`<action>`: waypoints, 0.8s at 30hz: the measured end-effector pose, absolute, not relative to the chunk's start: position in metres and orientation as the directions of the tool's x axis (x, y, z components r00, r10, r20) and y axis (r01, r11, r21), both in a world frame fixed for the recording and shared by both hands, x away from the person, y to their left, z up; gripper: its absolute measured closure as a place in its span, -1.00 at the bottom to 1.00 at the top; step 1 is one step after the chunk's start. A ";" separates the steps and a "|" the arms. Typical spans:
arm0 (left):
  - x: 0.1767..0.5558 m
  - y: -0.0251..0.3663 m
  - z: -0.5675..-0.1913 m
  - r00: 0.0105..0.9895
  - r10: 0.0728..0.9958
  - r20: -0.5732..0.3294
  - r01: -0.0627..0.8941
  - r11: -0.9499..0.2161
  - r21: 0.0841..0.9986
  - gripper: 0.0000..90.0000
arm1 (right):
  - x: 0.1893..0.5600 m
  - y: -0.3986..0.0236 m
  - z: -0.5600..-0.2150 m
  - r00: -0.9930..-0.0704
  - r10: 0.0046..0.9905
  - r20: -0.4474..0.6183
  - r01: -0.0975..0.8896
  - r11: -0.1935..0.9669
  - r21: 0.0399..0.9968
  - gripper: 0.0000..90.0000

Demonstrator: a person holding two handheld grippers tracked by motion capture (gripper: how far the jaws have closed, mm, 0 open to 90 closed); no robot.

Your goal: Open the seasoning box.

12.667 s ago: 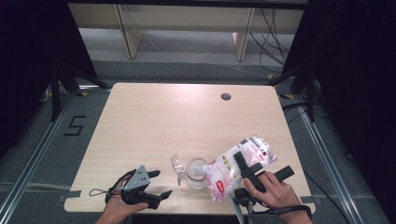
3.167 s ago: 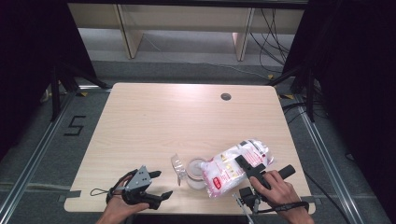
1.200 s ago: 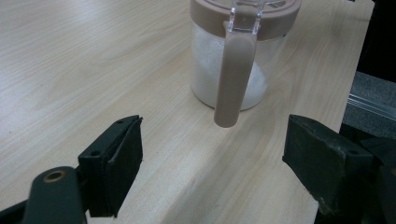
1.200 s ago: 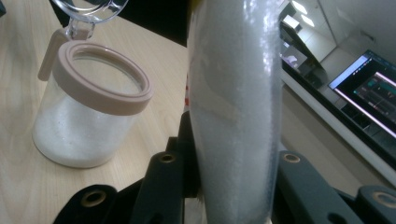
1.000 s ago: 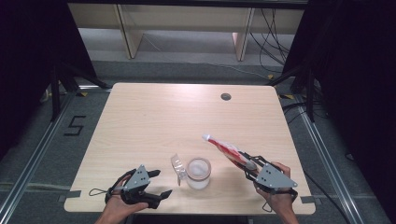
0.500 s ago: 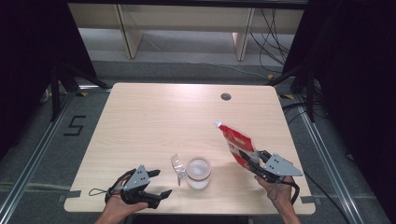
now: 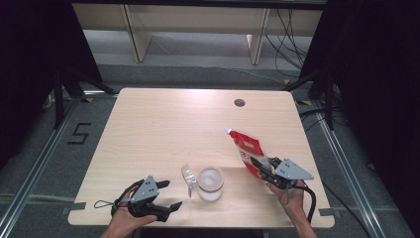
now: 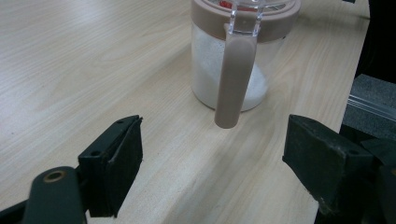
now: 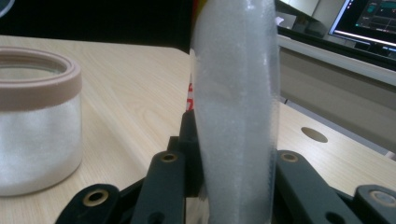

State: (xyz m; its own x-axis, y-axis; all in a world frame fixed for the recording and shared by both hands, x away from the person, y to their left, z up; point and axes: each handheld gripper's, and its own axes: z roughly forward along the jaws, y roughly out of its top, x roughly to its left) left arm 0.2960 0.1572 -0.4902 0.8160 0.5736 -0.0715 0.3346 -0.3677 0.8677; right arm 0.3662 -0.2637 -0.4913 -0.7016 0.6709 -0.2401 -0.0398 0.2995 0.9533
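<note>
The red-and-white bag (image 7: 249, 151) is pinched in the right tongs (image 7: 261, 166), whose jaws press on its lower end from both sides; in the right gripper view the bag (image 9: 236, 107) rises upright between those jaws, its clear side showing white grains. In the high view the bag leans up and away from the person, its top pointing toward the far edge of the counter (image 7: 163, 124), and it sits to the right of the jar (image 7: 210, 183), apart from it. The jar stands on the counter near the person's edge, clear-walled with a pinkish-brown rim, open on top and holding a white granular fill. Just left of the jar its clear lid (image 7: 189, 178) hangs flipped open. In the left gripper view the jar (image 8: 233, 60) shows a pinkish-brown strap (image 8: 232, 81) running down its front. The left tongs (image 7: 165, 194) rest on the counter to the left of the jar and nearer the person, jaws spread wide and holding nothing, with the jar standing beyond the gap between them. Far beyond the jar, near the far edge, a small round hole (image 7: 239, 102) is set in the counter.
</note>
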 end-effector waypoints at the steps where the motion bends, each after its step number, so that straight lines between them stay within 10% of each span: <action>1: 0.296 0.157 -0.490 0.815 0.576 -0.071 0.334 -0.366 0.869 -0.57 | 0.366 -0.264 -0.492 -0.706 0.668 -0.236 -0.033 0.303 0.953 0.65; 24: 0.295 0.157 -0.490 0.814 0.576 -0.073 0.334 -0.362 0.870 -0.57 | 0.361 -0.293 -0.492 -0.703 0.682 -0.205 0.019 0.306 0.952 0.64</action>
